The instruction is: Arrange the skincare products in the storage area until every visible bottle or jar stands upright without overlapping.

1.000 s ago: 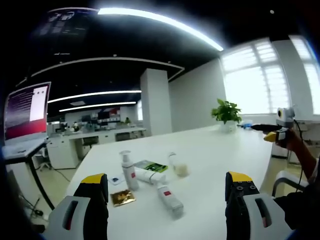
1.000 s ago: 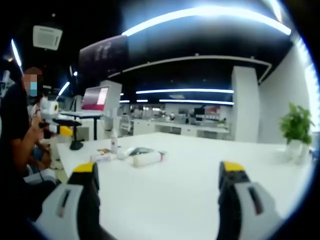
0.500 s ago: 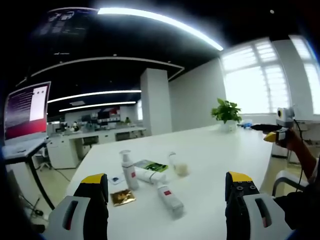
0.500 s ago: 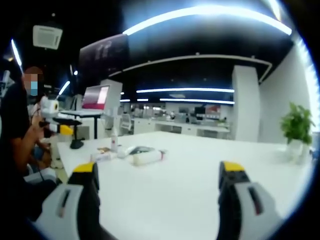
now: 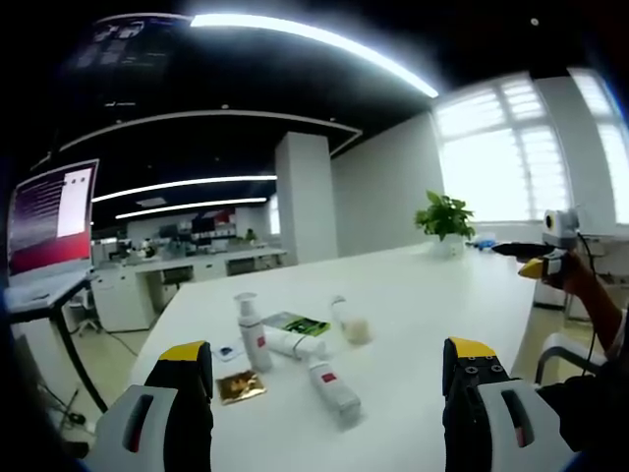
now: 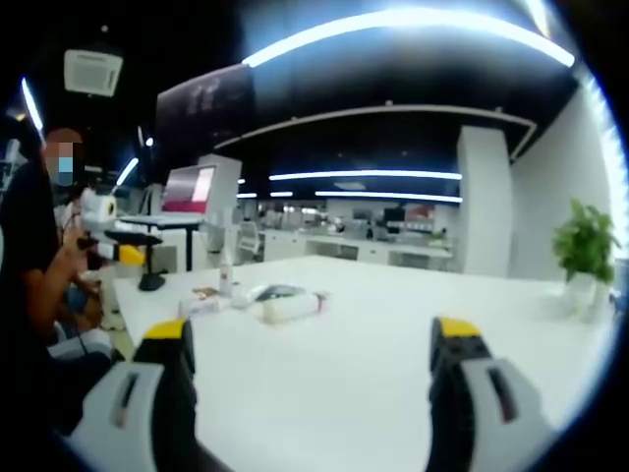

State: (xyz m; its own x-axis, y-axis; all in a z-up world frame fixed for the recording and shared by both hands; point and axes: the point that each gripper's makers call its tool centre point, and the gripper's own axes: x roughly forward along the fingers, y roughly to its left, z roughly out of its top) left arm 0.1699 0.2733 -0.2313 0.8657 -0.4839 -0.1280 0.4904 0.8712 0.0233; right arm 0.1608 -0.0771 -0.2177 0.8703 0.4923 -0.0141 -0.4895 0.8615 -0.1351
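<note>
Tongs: we hold left gripper [image 5: 324,379] and right gripper [image 6: 313,356] wide open, both empty.
Next: we approach lying tube [image 5: 334,387] low & slow, grip mid-body, then stand it apart from pump bottle [image 5: 252,334].

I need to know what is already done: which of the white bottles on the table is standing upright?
The pump bottle with a red label, at the left of the group, stands upright. The two tubes beside it lie on their sides.

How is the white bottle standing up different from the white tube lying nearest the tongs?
The white pump bottle stands upright; the white tube lies flat on the white table. The bottle has a pump top; the tube has none that I can see. Both are white with a red label.
</note>
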